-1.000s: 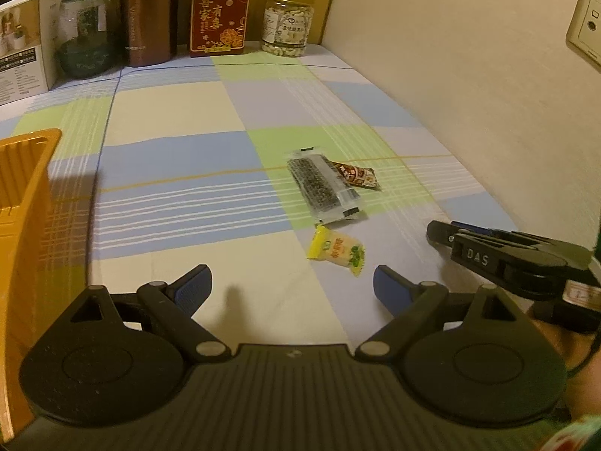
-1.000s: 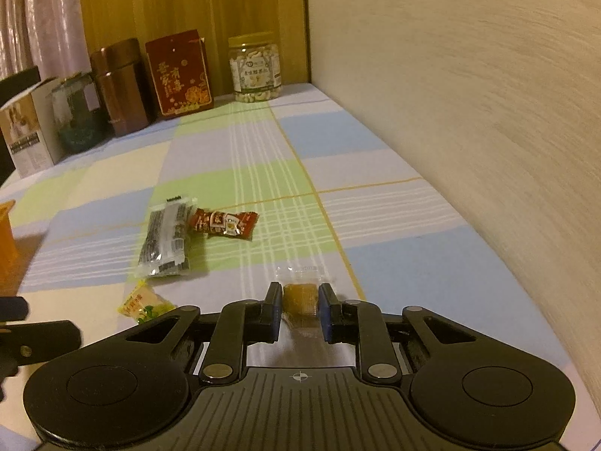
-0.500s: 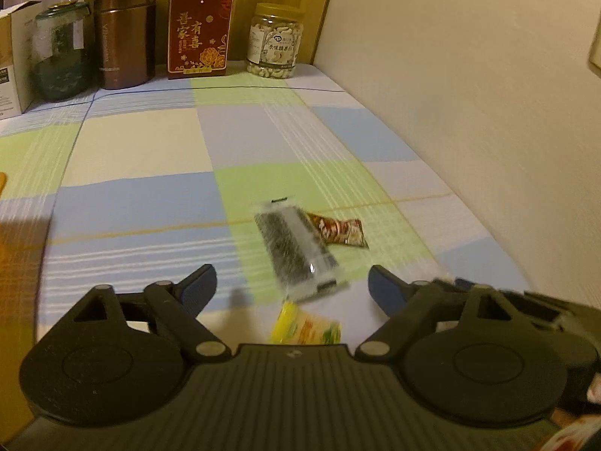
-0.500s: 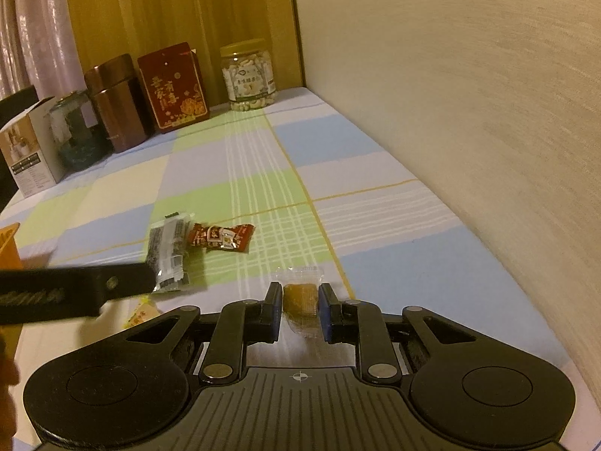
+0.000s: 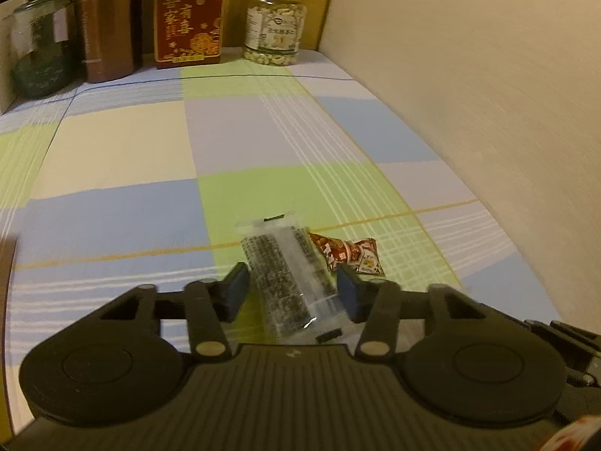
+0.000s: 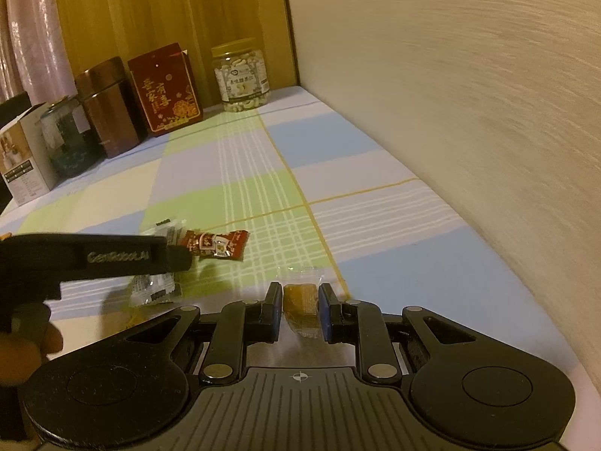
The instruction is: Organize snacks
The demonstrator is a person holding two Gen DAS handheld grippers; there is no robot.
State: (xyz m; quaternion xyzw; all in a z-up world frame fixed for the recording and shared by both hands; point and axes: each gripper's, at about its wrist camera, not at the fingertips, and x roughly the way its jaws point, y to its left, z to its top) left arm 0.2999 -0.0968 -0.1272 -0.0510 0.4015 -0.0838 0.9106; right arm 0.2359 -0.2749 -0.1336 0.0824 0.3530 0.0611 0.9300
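Seaweed packet (image 5: 289, 282) lies between closing left tongs (image 5: 293, 291), pads not yet pressing.

Likely a home: checked tablecloth (image 5: 120, 158), nut jar (image 5: 276, 24), curtain (image 6: 26, 37).

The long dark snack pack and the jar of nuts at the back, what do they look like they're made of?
Long dark snack pack: thin clear plastic film, glossy; you see the dark speckled filling through it and a crimped transparent end. Jar of nuts: clear, probably plastic rather than glass, with a paper label and a yellowish lid; pale nuts show through the wall.
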